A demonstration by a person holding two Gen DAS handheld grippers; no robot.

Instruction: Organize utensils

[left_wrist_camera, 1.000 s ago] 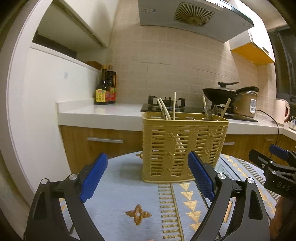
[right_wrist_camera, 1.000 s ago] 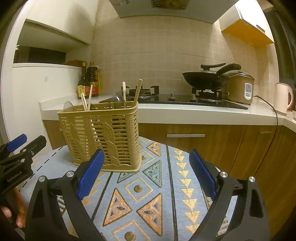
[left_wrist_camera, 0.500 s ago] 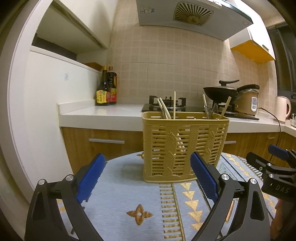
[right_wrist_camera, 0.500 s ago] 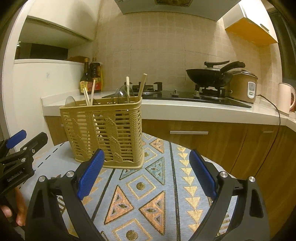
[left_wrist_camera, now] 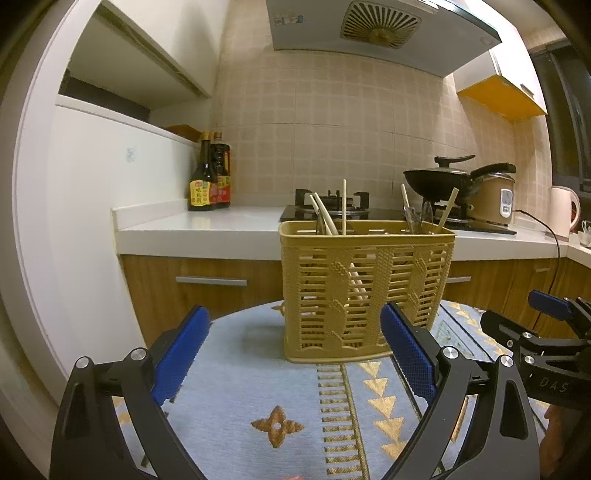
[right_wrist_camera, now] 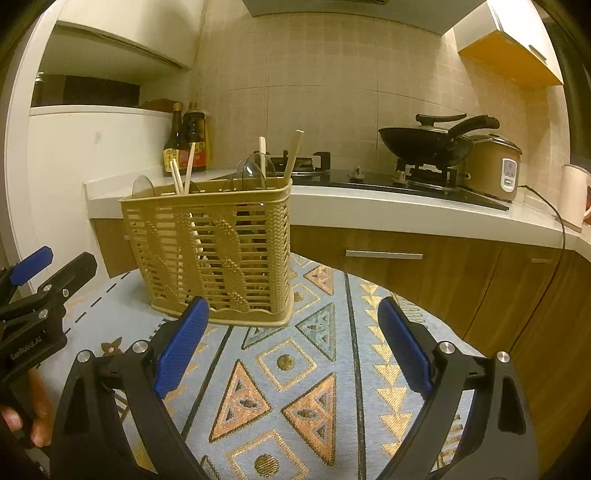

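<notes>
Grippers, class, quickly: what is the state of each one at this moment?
Left gripper: open, holding nothing, short of the utensil basket.
Right gripper: open, holding nothing, above the patterned tablecloth.

Woven-look plastic basket [left_wrist_camera: 365, 288]; wooden chopsticks [left_wrist_camera: 344, 206]; matt woven tablecloth [left_wrist_camera: 258, 398].

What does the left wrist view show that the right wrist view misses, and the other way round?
Only the left wrist view shows the range hood's round grille and the right gripper at its right edge. Only the right wrist view shows the left gripper at its left edge, with fingers of the hand holding it, and a round clear utensil head at the holder's left end. Both show the tan slotted plastic utensil holder with wooden chopsticks upright, the patterned blue tablecloth, dark sauce bottles and black wok. Both jaws stand open, empty.
</notes>
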